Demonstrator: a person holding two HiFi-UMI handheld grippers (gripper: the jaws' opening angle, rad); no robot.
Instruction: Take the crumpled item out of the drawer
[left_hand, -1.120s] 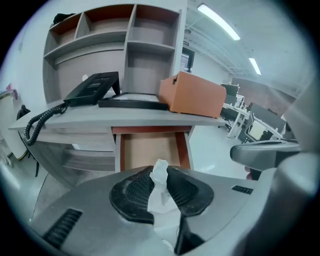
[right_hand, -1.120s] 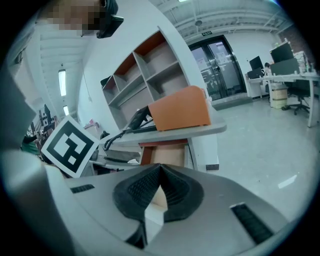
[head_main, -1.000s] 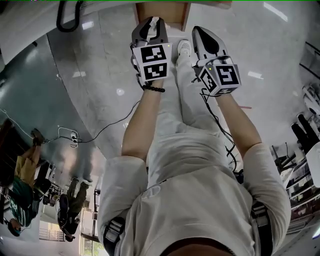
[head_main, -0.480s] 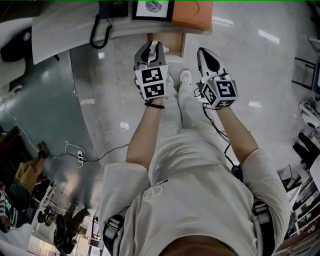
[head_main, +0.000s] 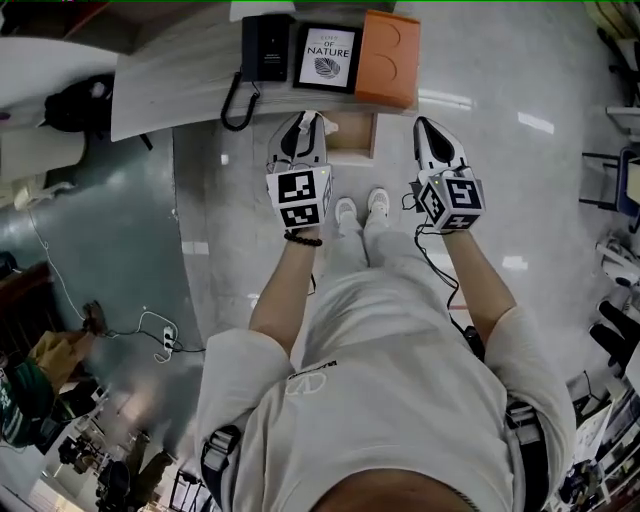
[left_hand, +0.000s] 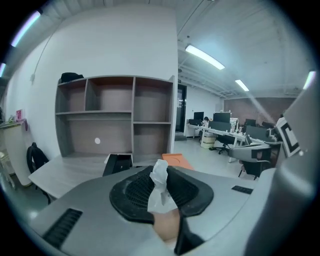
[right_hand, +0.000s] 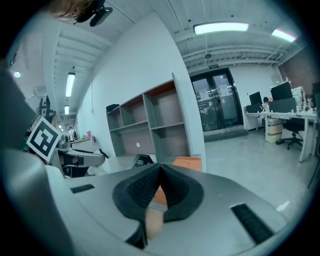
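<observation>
Pinches crumpled item (left_hand: 160, 192) in left gripper (left_hand: 161, 172), jaws nearly together.
Looks white, wrinkled, poking up between the jaws; holds right gripper (right_hand: 159, 175) clenched, tips meeting.

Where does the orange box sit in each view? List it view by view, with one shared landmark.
Head view: orange box at top centre, on the desk's right end.
Left gripper view: box just right of centre, below the middle.
Right gripper view: box right of centre, below the middle.
Shared landmark: the black phone, left of the box in every view.
</observation>
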